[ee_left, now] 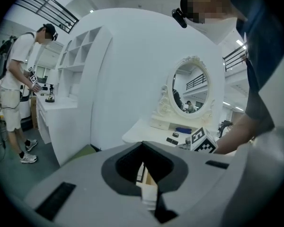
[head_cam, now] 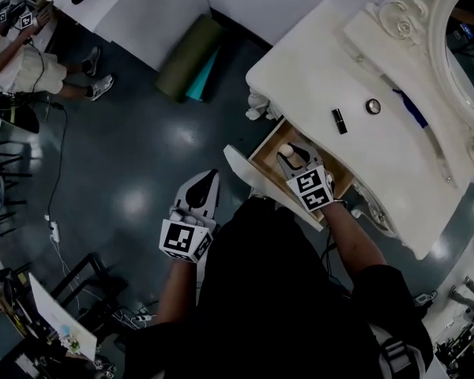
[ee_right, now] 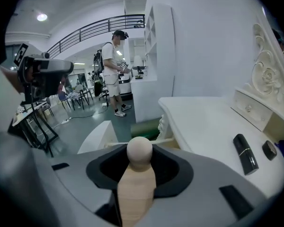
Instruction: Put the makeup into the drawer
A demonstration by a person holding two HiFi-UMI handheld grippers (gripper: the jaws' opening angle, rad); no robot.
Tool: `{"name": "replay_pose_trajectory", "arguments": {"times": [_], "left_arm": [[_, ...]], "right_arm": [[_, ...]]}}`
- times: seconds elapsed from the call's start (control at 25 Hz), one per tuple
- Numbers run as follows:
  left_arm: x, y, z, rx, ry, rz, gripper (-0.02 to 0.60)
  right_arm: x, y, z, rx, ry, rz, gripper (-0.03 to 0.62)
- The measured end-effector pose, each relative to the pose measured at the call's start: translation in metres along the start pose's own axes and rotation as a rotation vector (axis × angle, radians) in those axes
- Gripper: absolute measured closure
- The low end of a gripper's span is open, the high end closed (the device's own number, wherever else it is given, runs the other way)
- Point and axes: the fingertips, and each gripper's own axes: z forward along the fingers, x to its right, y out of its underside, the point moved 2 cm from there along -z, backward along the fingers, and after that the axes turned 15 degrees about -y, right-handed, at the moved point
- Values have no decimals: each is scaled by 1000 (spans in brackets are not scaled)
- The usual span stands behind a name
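While the right gripper [head_cam: 291,155], clamped on a beige round-headed makeup piece [ee_right: 136,183], hung over the open drawer [head_cam: 262,158], the left gripper [head_cam: 201,186] sat closed and empty, and the lipstick [head_cam: 339,120] and compact [head_cam: 373,106] waited mid dresser top [head_cam: 300,61].

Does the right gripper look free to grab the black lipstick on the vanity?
Probably not yet: the right gripper is shut on a beige ball-topped piece over the open drawer; the lipstick lies unobstructed.
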Motion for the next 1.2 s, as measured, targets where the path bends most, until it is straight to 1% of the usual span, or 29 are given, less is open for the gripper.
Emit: {"name": "replay_pose_trajectory", "arguments": {"times": [0.16,0.36,0.56,0.76,1.08,1.2], "left_arm": [[-12,11,-15,-3,-60,-19,561],[-31,20,-30,-18,-127,-42,561],[-41,25,-38,-28,-167,-53,561],[-50,27,-41,-36,-193,-53,561],[-49,33,-38,-50,-199,-54,561],[-48,33,-36,-52,-193,-63,561]], "right_arm": [[-3,8,22,-37,-40,-40,436],[-4,27,51,-102,-86,-17,436],[-4,44,71,-150,-110,24,435],[-3,50,87,-179,-140,29,434],[-8,56,101,-192,-167,35,434],[-8,59,103,-215,-177,16,434]]}}
